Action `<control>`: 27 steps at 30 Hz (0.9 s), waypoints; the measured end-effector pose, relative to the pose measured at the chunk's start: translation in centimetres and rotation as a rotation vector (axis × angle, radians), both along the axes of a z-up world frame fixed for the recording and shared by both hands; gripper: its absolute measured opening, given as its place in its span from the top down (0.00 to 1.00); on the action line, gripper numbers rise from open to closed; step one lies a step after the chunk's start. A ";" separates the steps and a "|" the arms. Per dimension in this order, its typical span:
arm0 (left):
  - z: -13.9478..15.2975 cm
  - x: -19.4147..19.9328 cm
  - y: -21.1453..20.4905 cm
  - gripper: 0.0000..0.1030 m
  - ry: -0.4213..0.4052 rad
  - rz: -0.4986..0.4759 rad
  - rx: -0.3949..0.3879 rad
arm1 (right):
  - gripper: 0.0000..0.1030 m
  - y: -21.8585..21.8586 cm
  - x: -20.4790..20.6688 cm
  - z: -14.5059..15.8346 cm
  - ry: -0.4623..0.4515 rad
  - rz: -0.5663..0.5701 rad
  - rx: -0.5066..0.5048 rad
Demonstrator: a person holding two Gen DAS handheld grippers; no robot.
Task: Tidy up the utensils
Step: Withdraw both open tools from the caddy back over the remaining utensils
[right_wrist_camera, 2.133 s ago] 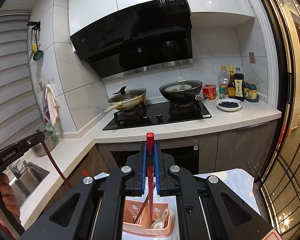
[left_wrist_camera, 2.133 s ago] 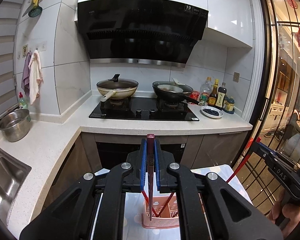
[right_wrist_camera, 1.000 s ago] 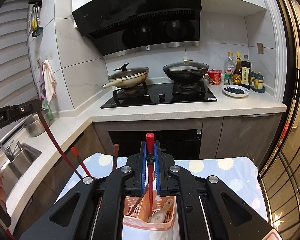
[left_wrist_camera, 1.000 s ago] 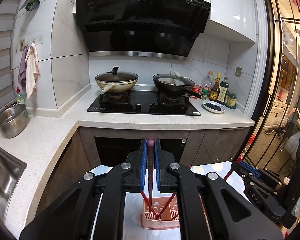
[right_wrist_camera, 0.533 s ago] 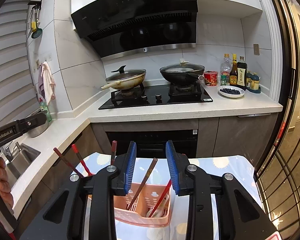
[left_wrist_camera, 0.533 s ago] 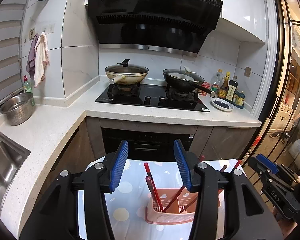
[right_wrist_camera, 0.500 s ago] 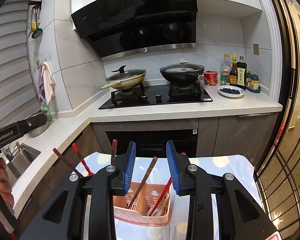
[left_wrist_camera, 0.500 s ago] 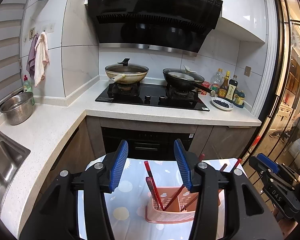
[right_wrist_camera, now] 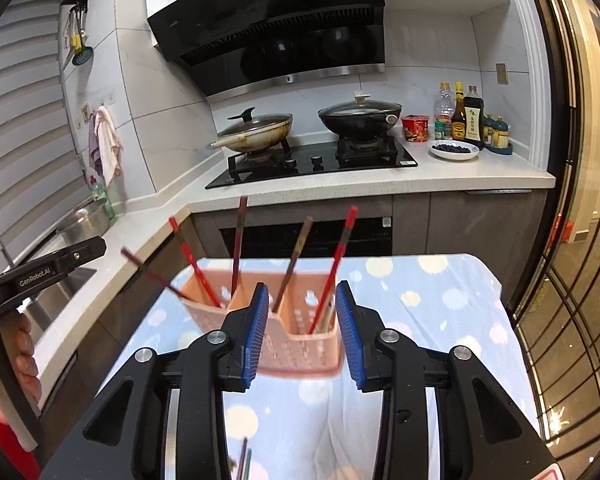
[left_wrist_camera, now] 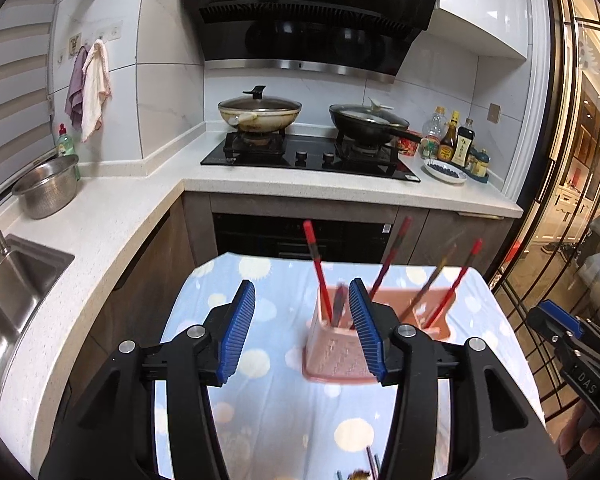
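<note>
A pink slotted utensil basket (left_wrist_camera: 336,354) stands on a table under a blue dotted cloth (left_wrist_camera: 268,412). Several red and brown chopsticks (left_wrist_camera: 316,268) stand in it, leaning outward. My left gripper (left_wrist_camera: 302,334) is open and empty, back from the basket, with its right finger in front of it. In the right wrist view the basket (right_wrist_camera: 300,350) sits just beyond my right gripper (right_wrist_camera: 302,334), which is open and empty. Chopsticks (right_wrist_camera: 338,258) lean in its compartments. More utensil tips (right_wrist_camera: 244,460) lie on the cloth near the bottom edge.
Behind the table runs a white counter (left_wrist_camera: 340,190) with a black hob, two lidded pans (left_wrist_camera: 260,114), sauce bottles (left_wrist_camera: 456,146) and a plate of blueberries. A steel bowl (left_wrist_camera: 46,190) and sink (left_wrist_camera: 8,280) are at the left. A glass door (left_wrist_camera: 572,160) is at the right.
Both grippers opened and let their chopsticks drop into the basket. Both have since pulled back and up, away from the basket.
</note>
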State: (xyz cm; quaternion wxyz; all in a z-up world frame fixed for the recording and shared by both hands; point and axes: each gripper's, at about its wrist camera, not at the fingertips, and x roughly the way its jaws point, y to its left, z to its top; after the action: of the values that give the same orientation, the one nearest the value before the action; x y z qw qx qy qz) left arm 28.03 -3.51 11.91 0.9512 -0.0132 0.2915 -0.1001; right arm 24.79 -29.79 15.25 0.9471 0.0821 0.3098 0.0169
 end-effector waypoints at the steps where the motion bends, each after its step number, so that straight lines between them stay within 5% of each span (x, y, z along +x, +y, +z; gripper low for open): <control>1: -0.4 -0.7 0.2 0.54 0.007 0.003 0.002 | 0.65 0.1 -1.0 -0.2 0.003 -0.003 -0.010; 11: -5.8 -8.8 1.1 0.49 0.087 0.002 0.031 | 0.65 2.2 -10.8 -4.1 0.086 0.029 -0.042; 27: -16.7 -20.8 0.0 0.48 0.287 -0.075 0.091 | 0.65 7.3 -24.5 -14.2 0.295 0.092 -0.019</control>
State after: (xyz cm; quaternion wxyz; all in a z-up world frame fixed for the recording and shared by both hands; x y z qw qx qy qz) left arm 7.18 -3.46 -4.76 0.8950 0.0269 0.4290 -0.1193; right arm 0.26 -22.47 1.05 0.8901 0.0602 0.4494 0.0452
